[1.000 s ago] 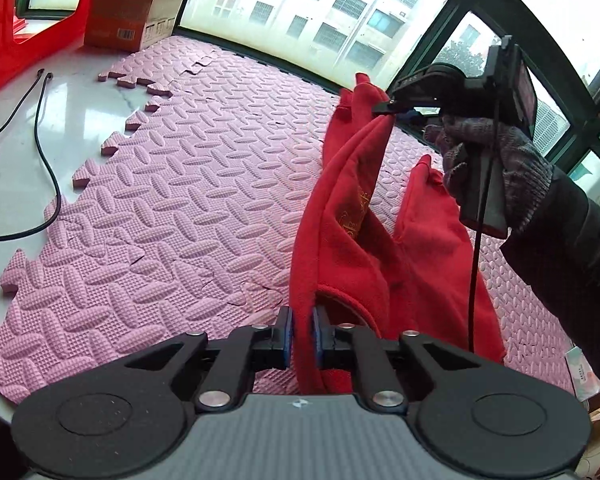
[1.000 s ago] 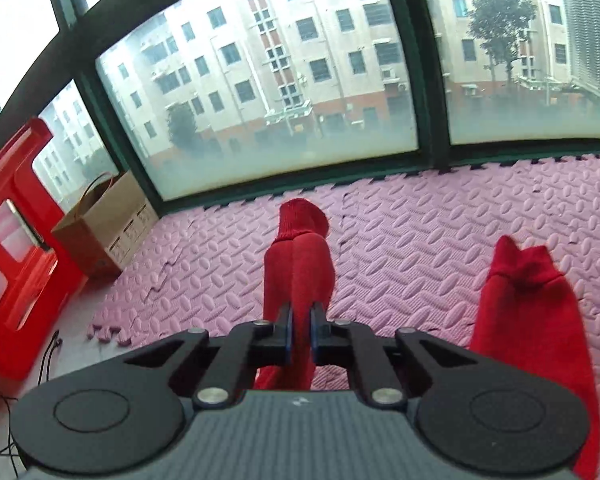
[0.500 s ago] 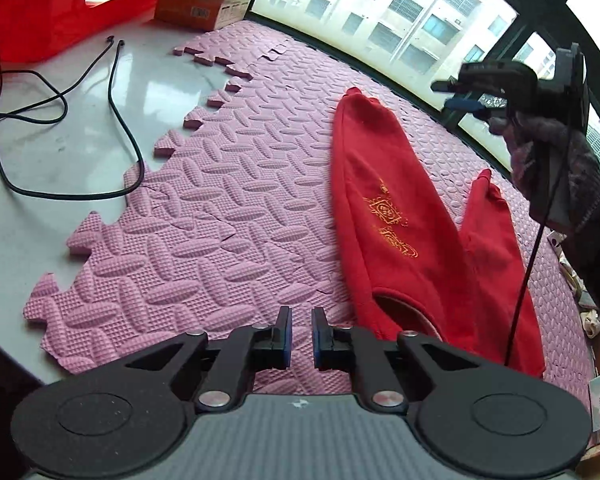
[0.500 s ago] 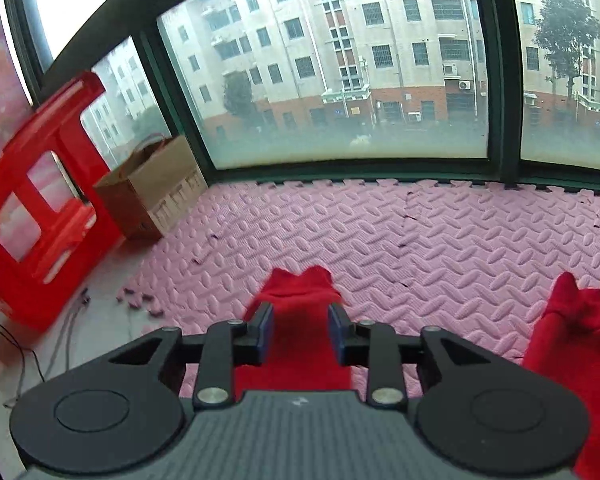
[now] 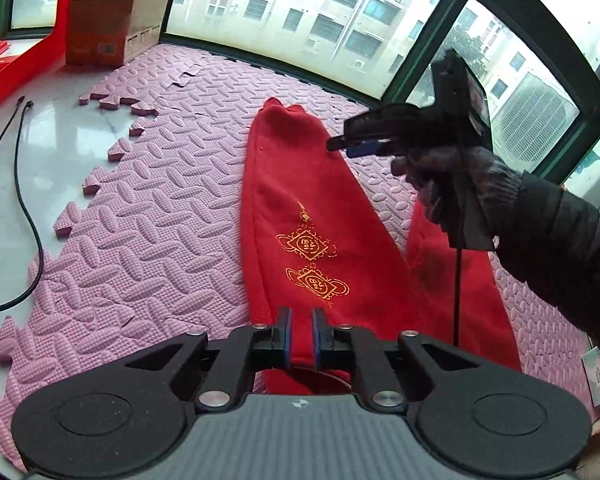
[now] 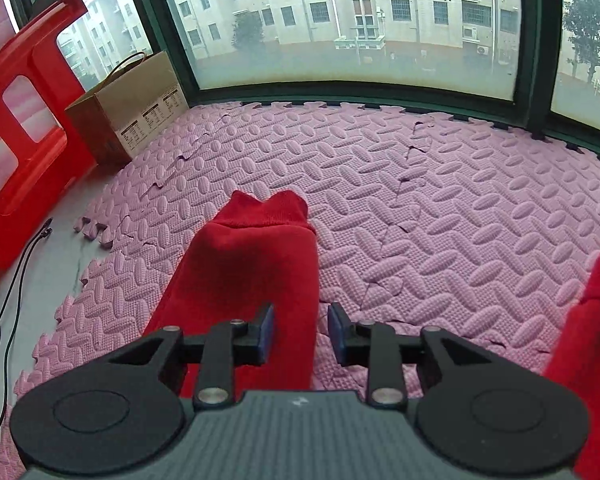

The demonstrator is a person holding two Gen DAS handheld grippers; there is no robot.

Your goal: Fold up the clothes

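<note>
With the red trousers [image 5: 300, 216] lying lengthwise away from me on the mat [image 5: 172, 200], I note my left gripper [image 5: 300, 334], jaws narrow, straddling the near waist end, while my right gripper [image 6: 300, 334] hovers wide over one leg.

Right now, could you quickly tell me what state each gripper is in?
Left gripper: shut on the red trousers, at the waist end.
Right gripper: open, holding nothing, above one trouser leg.
</note>
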